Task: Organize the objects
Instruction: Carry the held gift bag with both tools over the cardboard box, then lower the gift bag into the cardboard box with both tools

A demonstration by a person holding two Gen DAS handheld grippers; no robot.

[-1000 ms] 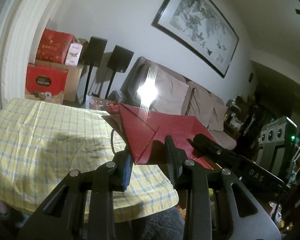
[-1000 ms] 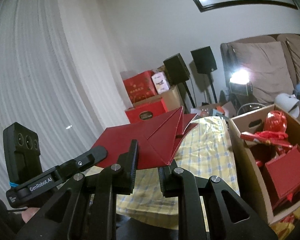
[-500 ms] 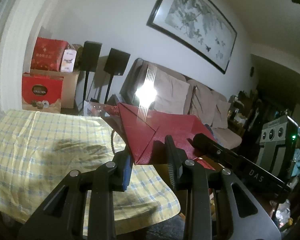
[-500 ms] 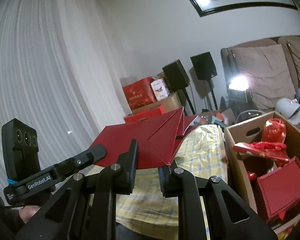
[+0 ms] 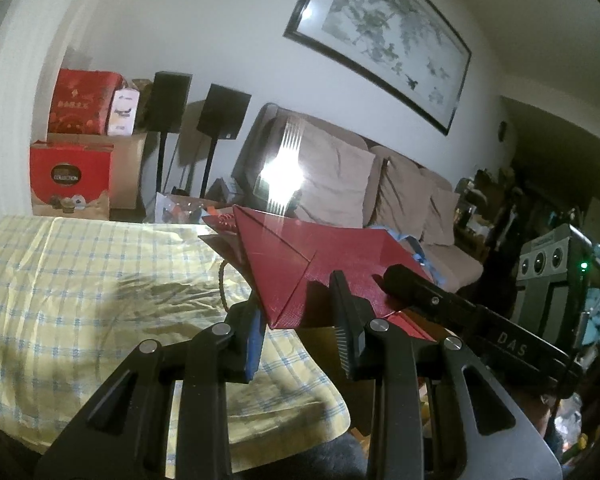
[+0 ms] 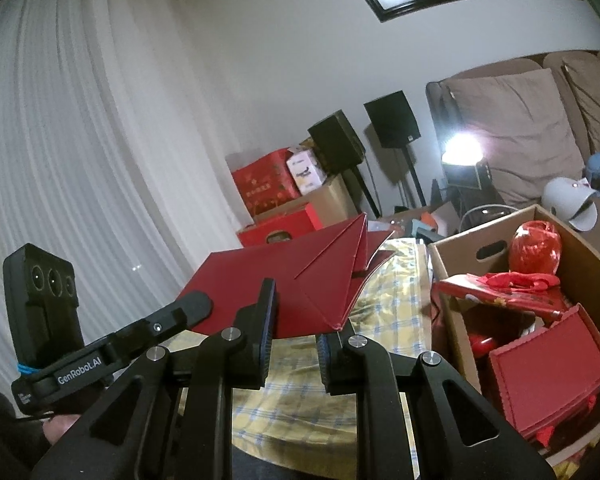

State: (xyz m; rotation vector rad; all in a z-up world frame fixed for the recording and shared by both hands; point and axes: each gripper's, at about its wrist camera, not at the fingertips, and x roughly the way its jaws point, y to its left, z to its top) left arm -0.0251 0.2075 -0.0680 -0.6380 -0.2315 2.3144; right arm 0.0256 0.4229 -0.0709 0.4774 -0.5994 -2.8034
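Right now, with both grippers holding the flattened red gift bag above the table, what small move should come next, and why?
Probably carry the flattened red gift bag sideways until it is over the open cardboard box. Left gripper and right gripper each pinch an edge, it hangs above the checked tablecloth, and the box already holds other red items.

Sofa (image 5: 380,188), speakers (image 5: 220,114), framed painting (image 5: 384,36)
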